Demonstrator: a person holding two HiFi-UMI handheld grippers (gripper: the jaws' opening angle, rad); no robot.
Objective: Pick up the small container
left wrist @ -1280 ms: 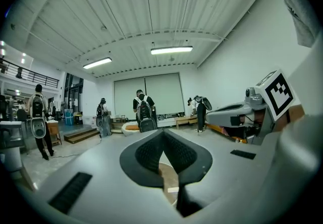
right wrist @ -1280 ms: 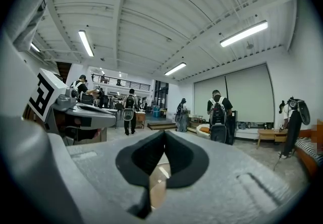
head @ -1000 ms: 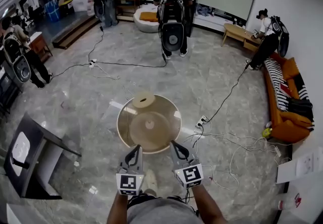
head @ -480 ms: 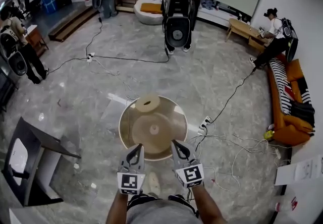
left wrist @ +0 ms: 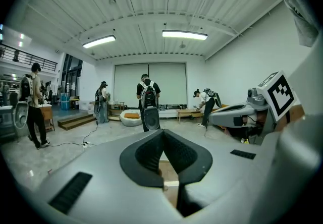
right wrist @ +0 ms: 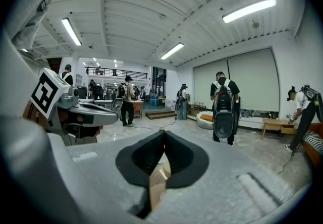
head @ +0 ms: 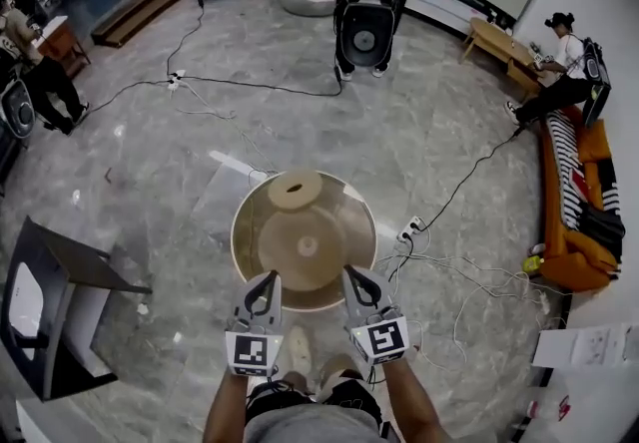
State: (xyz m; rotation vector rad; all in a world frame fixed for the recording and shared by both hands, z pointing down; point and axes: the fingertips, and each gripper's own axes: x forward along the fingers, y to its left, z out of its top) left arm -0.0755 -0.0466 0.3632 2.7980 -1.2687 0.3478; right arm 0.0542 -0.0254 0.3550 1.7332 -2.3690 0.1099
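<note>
Floor [head: 150, 162] of grey marbled stone fills the frame, crossed by cables [head: 250, 89] that run toward the top and the right edge. Round counter [head: 236, 241], at centre frame, has a tan rim and a see-through top over a central pedestal. It stands alone, so it can be reached from any side.

Left tongs [head: 265, 283] and right tongs [head: 356, 281] enter from the lower edge, side by side over the near rim of the counter, with their tips directed toward the upper part of the frame. Each pair is fully together with nothing between the pads, as each gripper view confirms. Judged from this posture, no grasp is prepared: the pads must part before either pair can take anything.

Small container [head: 295, 189], a low tan round piece, rests at the far edge of the counter top, just above centre frame and well apart from both tongs. Because it lies across the counter from the person, it probably calls for a reach over the top. The left tongs are more nearly in line with it.
</note>
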